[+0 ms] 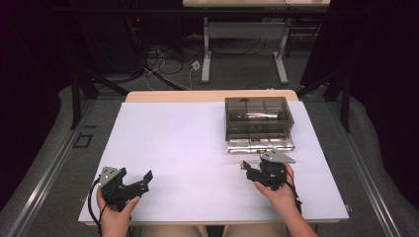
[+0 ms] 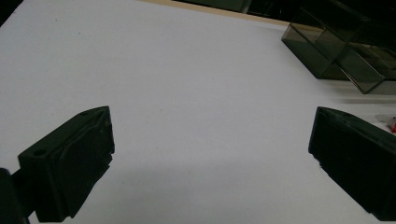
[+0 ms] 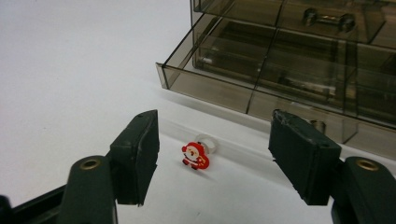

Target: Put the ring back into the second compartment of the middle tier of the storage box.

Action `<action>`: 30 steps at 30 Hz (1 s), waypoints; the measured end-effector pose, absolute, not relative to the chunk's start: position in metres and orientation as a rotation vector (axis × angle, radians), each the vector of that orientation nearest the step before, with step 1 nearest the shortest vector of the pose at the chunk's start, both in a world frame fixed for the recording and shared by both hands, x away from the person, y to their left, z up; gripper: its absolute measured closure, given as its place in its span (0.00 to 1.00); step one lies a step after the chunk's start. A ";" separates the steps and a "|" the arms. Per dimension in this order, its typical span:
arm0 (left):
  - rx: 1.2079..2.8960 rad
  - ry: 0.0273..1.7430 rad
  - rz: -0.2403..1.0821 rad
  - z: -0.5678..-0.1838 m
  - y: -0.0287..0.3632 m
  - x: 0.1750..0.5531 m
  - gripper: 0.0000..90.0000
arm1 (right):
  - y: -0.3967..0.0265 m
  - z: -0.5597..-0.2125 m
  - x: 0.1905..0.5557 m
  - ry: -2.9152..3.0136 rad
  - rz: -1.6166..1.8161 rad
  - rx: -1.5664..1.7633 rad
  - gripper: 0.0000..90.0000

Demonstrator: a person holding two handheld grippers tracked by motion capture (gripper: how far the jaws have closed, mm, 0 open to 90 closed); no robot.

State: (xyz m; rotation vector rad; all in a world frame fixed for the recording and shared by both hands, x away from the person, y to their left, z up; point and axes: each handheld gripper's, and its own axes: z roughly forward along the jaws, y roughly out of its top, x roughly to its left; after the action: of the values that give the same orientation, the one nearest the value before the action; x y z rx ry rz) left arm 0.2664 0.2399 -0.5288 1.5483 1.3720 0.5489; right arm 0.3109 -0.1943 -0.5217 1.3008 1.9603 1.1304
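A tiny red Santa charm on a clear ring lies on the white mat, just in front of a smoky transparent drawer box. The box's bottom drawer is pulled out toward me. My right gripper stands open around the charm, a pad on each side with neither touching it; from above, the right gripper sits just short of the drawer, the charm at its tip. My left gripper rests near the front left of the mat, jaws wide open with nothing between them.
The drawer box holds small metal parts in its compartments. Beyond the table's far edge are a desk frame and loose cables on the floor. Dark curtains close off both sides.
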 end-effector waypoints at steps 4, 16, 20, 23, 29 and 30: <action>1.554 1.363 0.550 -0.529 0.239 0.266 0.00 | -0.189 -0.527 0.316 1.979 1.112 1.311 0.40; 1.556 1.365 0.526 -0.531 0.241 0.267 0.00 | -0.178 -0.538 0.326 2.004 1.072 1.349 0.47; 1.558 1.360 0.513 -0.531 0.242 0.267 0.00 | -0.176 -0.541 0.328 2.013 1.061 1.358 0.49; 1.553 1.358 0.511 -0.531 0.242 0.266 0.00 | -0.175 -0.543 0.330 2.014 1.049 1.370 0.51; 1.558 1.348 0.510 -0.532 0.242 0.266 0.00 | -0.174 -0.548 0.334 2.020 1.042 1.393 0.53; 1.560 1.349 0.507 -0.531 0.242 0.266 0.00 | -0.173 -0.549 0.334 2.021 1.048 1.397 0.53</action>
State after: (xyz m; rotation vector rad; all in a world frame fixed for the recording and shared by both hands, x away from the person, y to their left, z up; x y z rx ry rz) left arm 0.2663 0.2423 -0.5315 1.5595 1.3493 0.5073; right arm 0.3341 -0.1732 -0.5486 1.3974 2.0208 1.0482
